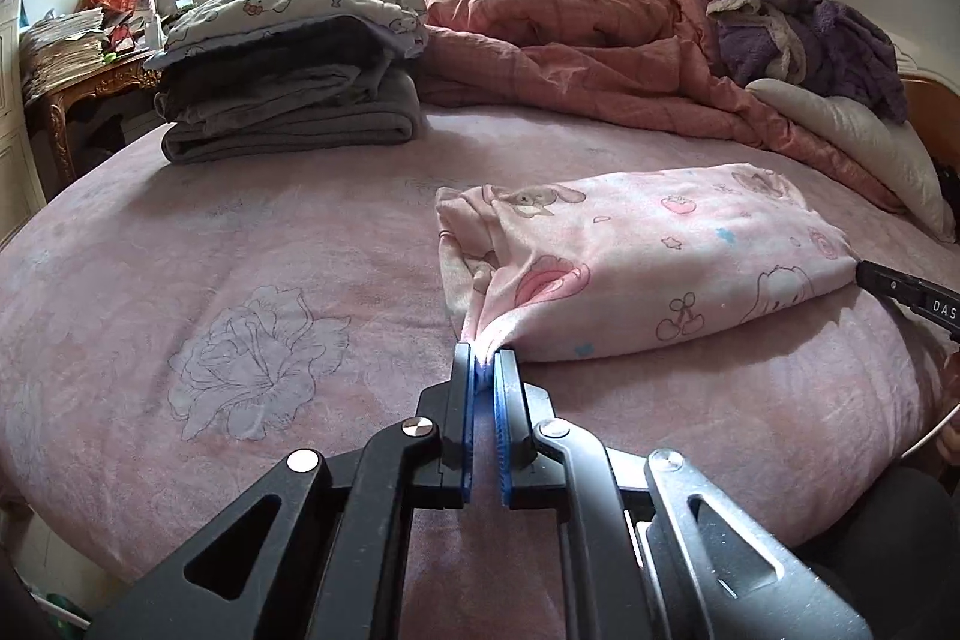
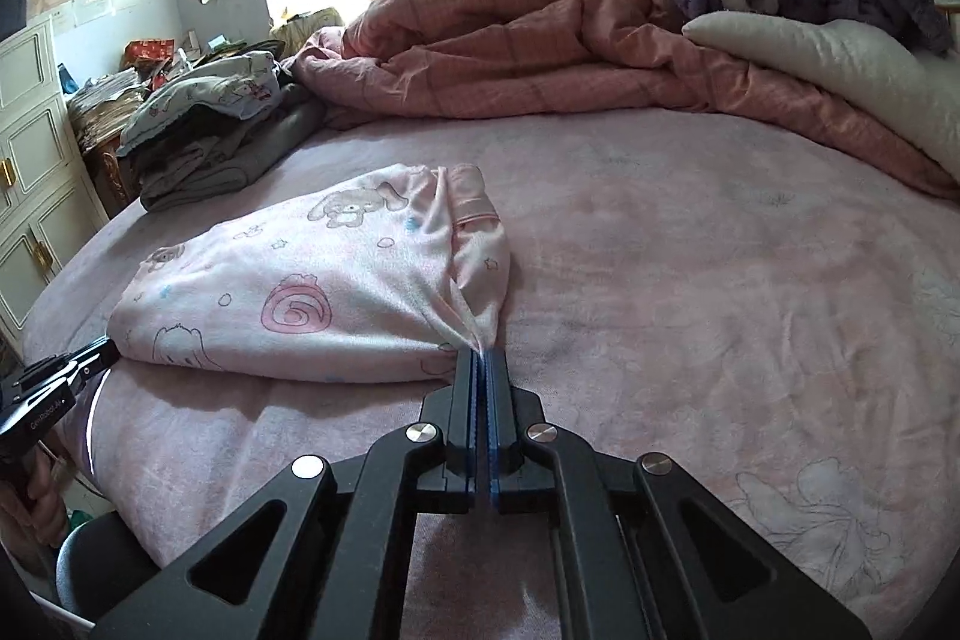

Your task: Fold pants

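Observation:
The pink cartoon-print pants [image 1: 648, 256] lie folded in a compact bundle on the pink bed sheet [image 1: 240, 250]. My left gripper [image 1: 485, 353] is shut on the near left corner of the pants, the cloth bunched between its blue pads. My right gripper [image 2: 482, 353] is shut on the near right corner of the pants [image 2: 312, 292]. The right gripper also shows in the left wrist view [image 1: 864, 274] at the bundle's right end, and the left gripper shows in the right wrist view [image 2: 111, 346] at its left end.
A stack of folded grey and printed clothes [image 1: 288, 70] sits at the back left of the bed. A rumpled pink quilt [image 1: 576, 40], a purple fleece garment [image 1: 810, 34] and a white pillow [image 1: 852, 136] lie along the back. A cluttered side table [image 1: 78, 58] and white cabinet [image 2: 30, 148] stand left.

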{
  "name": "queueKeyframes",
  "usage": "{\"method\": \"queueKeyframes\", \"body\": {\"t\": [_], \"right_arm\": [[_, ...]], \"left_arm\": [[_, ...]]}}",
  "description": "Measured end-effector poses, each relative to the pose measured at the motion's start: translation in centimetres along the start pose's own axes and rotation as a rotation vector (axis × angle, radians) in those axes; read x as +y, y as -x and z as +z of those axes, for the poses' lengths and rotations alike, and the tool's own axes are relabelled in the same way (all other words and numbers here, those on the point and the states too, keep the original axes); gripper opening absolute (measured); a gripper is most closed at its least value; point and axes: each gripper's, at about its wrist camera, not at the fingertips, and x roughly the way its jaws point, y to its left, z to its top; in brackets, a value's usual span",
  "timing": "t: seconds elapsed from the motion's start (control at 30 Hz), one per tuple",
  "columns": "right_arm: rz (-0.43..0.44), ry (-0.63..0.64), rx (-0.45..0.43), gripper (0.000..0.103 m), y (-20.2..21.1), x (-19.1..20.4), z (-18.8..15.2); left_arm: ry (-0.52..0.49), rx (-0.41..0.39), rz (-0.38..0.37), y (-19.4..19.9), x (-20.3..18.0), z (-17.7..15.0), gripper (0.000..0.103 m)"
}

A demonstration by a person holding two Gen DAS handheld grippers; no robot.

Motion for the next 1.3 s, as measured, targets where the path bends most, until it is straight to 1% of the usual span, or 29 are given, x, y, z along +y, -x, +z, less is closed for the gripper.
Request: {"method": "queueKeyframes", "body": {"t": [0.03, 0.13, 0.2, 0.27, 0.3, 0.33, 0.37, 0.43, 0.47, 0.53, 0.57, 0.6, 0.63, 0.67, 0.73, 0.77, 0.83, 0.87, 0.9, 0.97, 1.07, 1.13, 1.2, 1.3], "right_arm": [[0.01, -0.003, -0.021, 0.002, 0.6, 0.0, 0.1], [0.0, -0.028, -0.09, 0.002, 2.6, -0.3, 0.6], [0.0, -0.033, -0.125, 0.002, 3.7, -0.4, 1.1], [0.021, -0.034, -0.156, 0.002, 4.5, 0.0, 1.6], [0.024, -0.026, -0.17, 0.003, 4.8, 0.3, 1.8], [0.02, -0.012, -0.184, 0.008, 5.0, 0.8, 2.0], [0.01, 0.001, -0.195, 0.011, 5.1, 1.4, 2.2], [0.005, 0.023, -0.218, 0.026, 5.2, 2.5, 2.7], [0.007, 0.027, -0.228, 0.026, 5.2, 3.0, 2.9], [0.005, 0.031, -0.242, 0.028, 5.4, 4.0, 3.4], [0.002, 0.026, -0.247, 0.03, 5.6, 4.4, 3.5], [0.006, 0.018, -0.255, 0.04, 5.9, 4.8, 3.5], [0.016, 0.011, -0.266, 0.053, 6.2, 5.2, 3.5], [0.025, 0.001, -0.279, 0.057, 6.7, 5.6, 3.4], [0.027, 0.001, -0.294, 0.059, 7.5, 6.5, 3.0], [0.019, 0.005, -0.296, 0.062, 7.7, 6.9, 2.8], [0.005, 0.01, -0.306, 0.083, 8.0, 7.5, 2.2], [0.004, 0.006, -0.312, 0.086, 8.1, 7.7, 2.0], [0.003, 0.0, -0.317, 0.086, 8.1, 7.7, 1.7], [-0.002, 0.005, -0.301, 0.086, 8.0, 7.6, 1.5], [-0.02, -0.019, -0.298, 0.086, 8.0, 7.1, 1.4], [-0.042, -0.029, -0.29, 0.087, 7.8, 6.9, 1.4], [-0.062, -0.042, -0.274, 0.087, 7.4, 6.8, 1.2], [-0.052, -0.063, -0.265, 0.087, 7.2, 6.2, 1.3]], "left_arm": [[0.008, -0.008, -0.002, 0.4, 0.1, 0.0, 0.012], [-0.002, -0.035, 0.014, 1.5, 0.0, 0.1, 0.013], [-0.03, -0.086, 0.03, 2.7, -0.6, 0.4, 0.013], [-0.048, -0.151, 0.038, 4.1, -1.3, 0.9, 0.019], [-0.053, -0.187, 0.036, 4.7, -1.7, 1.4, 0.028], [-0.055, -0.217, 0.033, 5.1, -1.9, 1.9, 0.04], [-0.06, -0.242, 0.035, 5.3, -2.3, 2.4, 0.045], [-0.074, -0.283, 0.071, 5.6, -3.0, 3.6, 0.052], [-0.067, -0.296, 0.078, 5.8, -3.3, 4.0, 0.055], [-0.017, -0.32, 0.048, 6.5, -3.5, 4.6, 0.075], [0.006, -0.327, 0.028, 6.9, -3.6, 4.8, 0.078], [0.022, -0.332, 0.007, 7.2, -4.0, 4.9, 0.081], [0.027, -0.336, -0.004, 7.6, -4.4, 4.9, 0.085], [0.027, -0.338, -0.004, 7.7, -4.9, 4.8, 0.088], [0.02, -0.341, 0.008, 7.7, -5.9, 4.4, 0.101], [0.014, -0.337, 0.015, 7.5, -6.4, 4.2, 0.102], [-0.008, -0.326, 0.024, 7.2, -7.2, 3.6, 0.102], [-0.02, -0.324, 0.031, 7.0, -7.6, 3.3, 0.102], [-0.03, -0.322, 0.041, 6.9, -7.9, 3.1, 0.102], [-0.04, -0.314, 0.052, 6.8, -8.4, 2.9, 0.102], [-0.049, -0.331, 0.058, 7.1, -9.0, 2.6, 0.102], [-0.073, -0.333, 0.098, 7.0, -9.6, 2.5, 0.102], [-0.059, -0.339, 0.127, 7.2, -9.4, 2.4, 0.102], [-0.024, -0.347, 0.114, 7.3, -8.7, 2.4, 0.102]]}}
